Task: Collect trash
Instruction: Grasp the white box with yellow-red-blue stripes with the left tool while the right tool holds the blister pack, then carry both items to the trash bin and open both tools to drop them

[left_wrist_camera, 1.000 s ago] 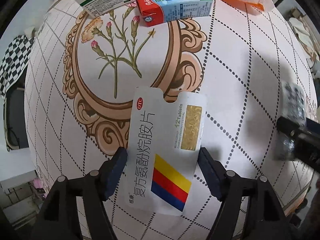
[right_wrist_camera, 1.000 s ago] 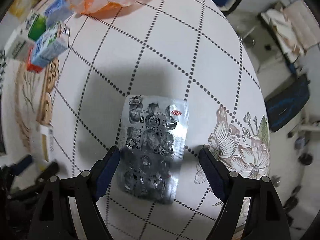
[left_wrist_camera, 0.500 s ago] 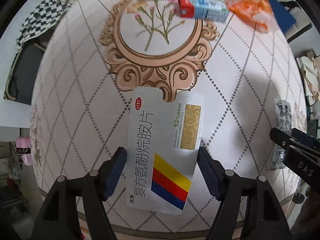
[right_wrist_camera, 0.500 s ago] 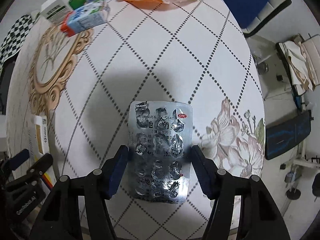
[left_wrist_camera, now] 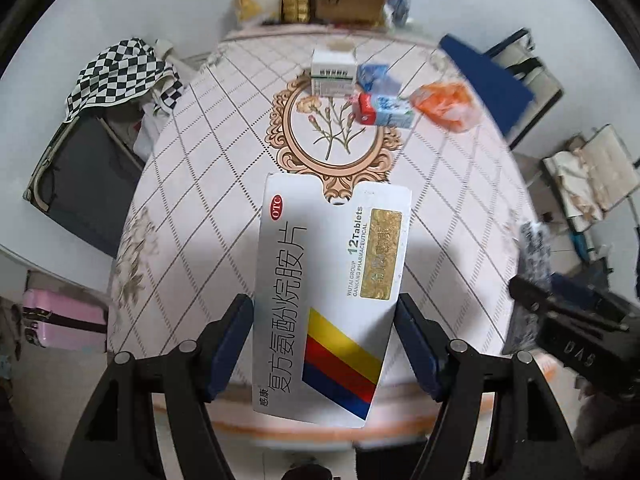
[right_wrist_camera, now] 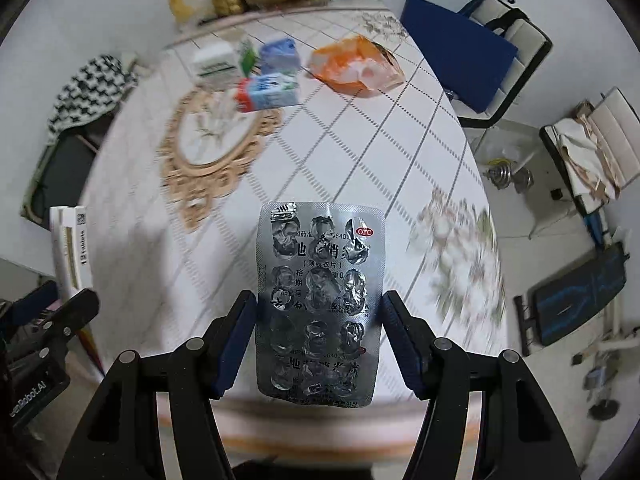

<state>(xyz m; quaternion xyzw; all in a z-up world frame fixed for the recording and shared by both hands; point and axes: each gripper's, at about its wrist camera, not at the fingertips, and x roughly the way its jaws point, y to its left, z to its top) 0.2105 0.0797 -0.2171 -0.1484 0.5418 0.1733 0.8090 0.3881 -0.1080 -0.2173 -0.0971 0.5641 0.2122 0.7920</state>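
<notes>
Grippers each pinch one piece: left gripper [left_wrist_camera: 325, 344] clamps the flattened medicine box [left_wrist_camera: 328, 296], right gripper [right_wrist_camera: 319, 340] an emptied blister pack [right_wrist_camera: 320, 300], both above the table [left_wrist_camera: 452, 216]. Farther off, cartons [left_wrist_camera: 384, 110] and an orange wrapper [left_wrist_camera: 446, 106] look uncollected.

The right gripper [right_wrist_camera: 318, 334] clamps a silver blister pack [right_wrist_camera: 320, 300] between both blue pads, above the patterned table [right_wrist_camera: 360, 140]. At the table's far end lie an orange bag [right_wrist_camera: 354, 66] and small cartons [right_wrist_camera: 266, 92]. The left gripper [right_wrist_camera: 48, 332] holds a white box [right_wrist_camera: 72, 248] at left.
</notes>
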